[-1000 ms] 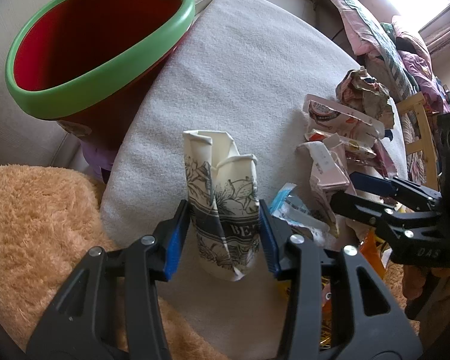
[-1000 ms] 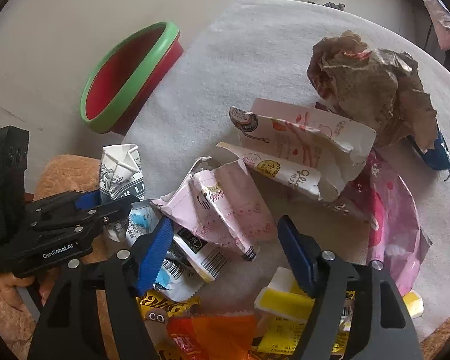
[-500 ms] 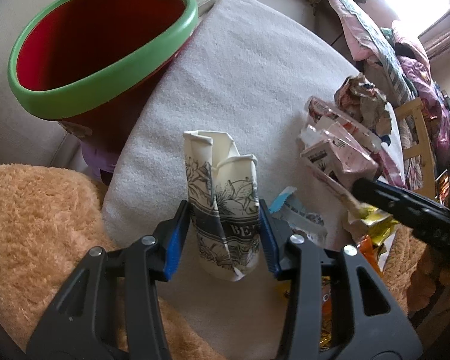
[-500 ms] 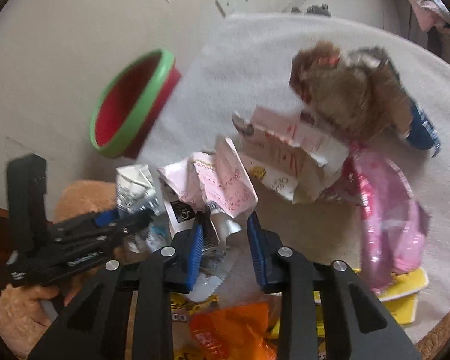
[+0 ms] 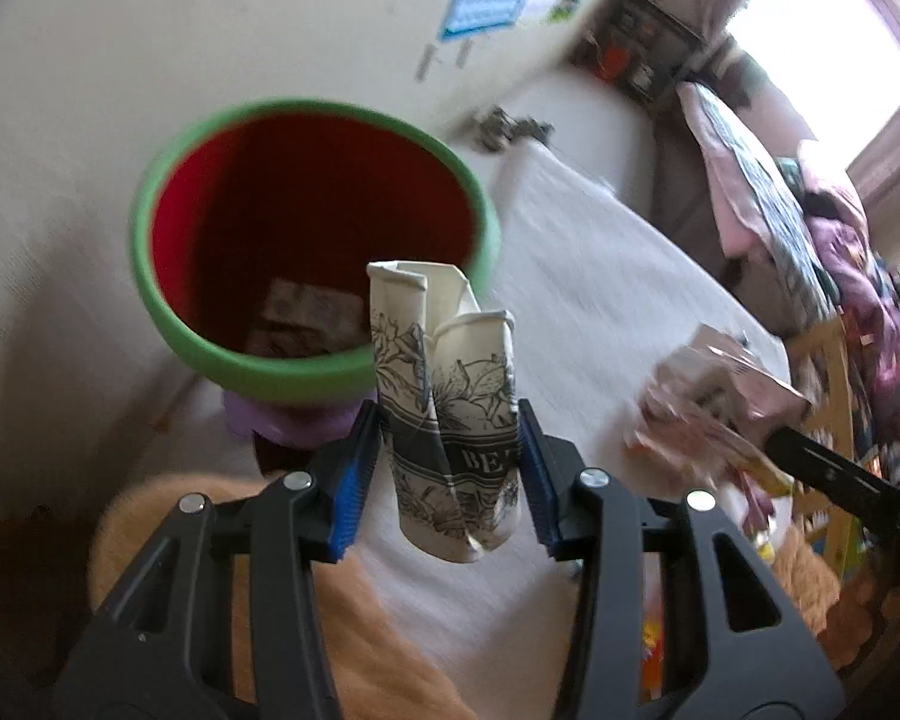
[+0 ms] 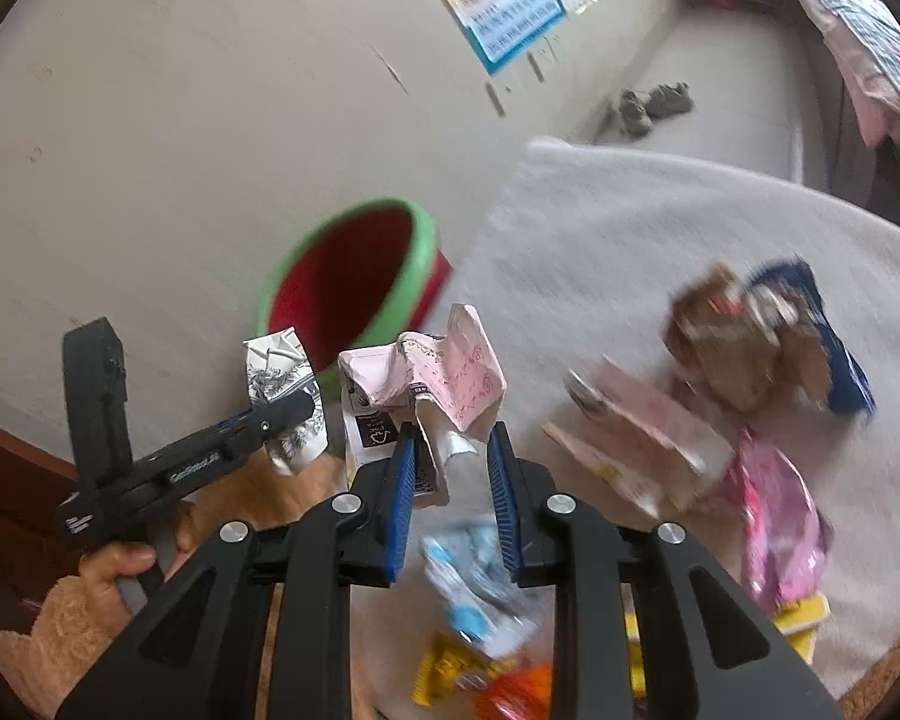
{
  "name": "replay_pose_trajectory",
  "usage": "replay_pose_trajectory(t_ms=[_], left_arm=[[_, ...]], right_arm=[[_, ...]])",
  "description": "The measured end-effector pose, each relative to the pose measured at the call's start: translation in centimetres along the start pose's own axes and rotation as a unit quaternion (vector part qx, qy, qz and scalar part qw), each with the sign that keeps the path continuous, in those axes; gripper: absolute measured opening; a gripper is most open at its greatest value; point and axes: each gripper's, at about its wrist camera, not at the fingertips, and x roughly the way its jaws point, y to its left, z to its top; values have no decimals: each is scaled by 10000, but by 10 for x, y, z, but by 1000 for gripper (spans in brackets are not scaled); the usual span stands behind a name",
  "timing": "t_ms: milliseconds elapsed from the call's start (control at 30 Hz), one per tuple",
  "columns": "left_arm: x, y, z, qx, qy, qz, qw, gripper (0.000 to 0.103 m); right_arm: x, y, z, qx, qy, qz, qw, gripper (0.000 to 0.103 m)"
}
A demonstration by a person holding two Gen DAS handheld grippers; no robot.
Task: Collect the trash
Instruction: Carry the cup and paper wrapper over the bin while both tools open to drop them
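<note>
Between the blue pads of the left tongs (image 5: 450, 456) a crushed paper cup (image 5: 450, 420) with a dark floral print is clamped, lifted off the white padded surface (image 5: 600, 276) and standing roughly upright. From the left wrist view, at about 11 o'clock from the cup and just behind it, sits the red bin (image 5: 306, 222) with a green rim; its mouth faces the camera and some paper lies at its bottom. Below the bin, at 7 o'clock, orange plush fabric (image 5: 390, 648) fills the lower edge.

The right tongs (image 6: 450, 468) are clamped on a crumpled pink wrapper (image 6: 444, 378), which stands up from between the blue pads, clear of the surface. From the right wrist view, at 9 o'clock from these tongs the left tongs and their cup show again, held by a hand (image 6: 126, 558); the bin lies at 11 o'clock beyond them. At 3 o'clock a pile of litter rests on the white surface: a pink carton (image 6: 648, 432), a brown crumpled paper bag (image 6: 744, 354) with a blue wrapper (image 6: 834, 342) just beside it, and a bright pink packet (image 6: 780, 528). At 6 o'clock lie a light blue wrapper (image 6: 474, 588) and orange and yellow packets (image 6: 498, 684), blurred.
</note>
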Motion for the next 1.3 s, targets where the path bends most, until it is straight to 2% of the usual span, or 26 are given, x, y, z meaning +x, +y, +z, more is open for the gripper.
replay_pose_trajectory(t_ms=[167,300,433,633,667,700,767,1067,1300], left_arm=[[-5,24,20,-224,-177,167,9995,43],[0,38,36,-367,-232,317,9986,43],[3,45,45,-398,-230,436,9980,43],[8,49,48,-454,-257,594,9969,43],[10,50,49,-462,-268,647,9965,46],[11,50,48,-475,-256,696,9961,54],[12,51,47,-520,-257,705,9958,58],[9,45,41,-435,-205,635,9968,58],[1,13,28,-107,-181,388,9990,58]], right_arm=[[16,22,22,-295,-89,12,9995,23],[44,44,49,-246,-128,173,9995,23],[78,72,70,-650,-26,-101,9978,24],[103,86,77,-894,-34,-262,9956,30],[105,85,80,-863,-44,-275,9959,35],[105,84,80,-827,-65,-283,9961,45],[101,81,78,-748,-162,-233,9968,52],[57,54,56,-576,-232,-208,9979,52],[-8,7,27,-289,-633,-615,9957,54]])
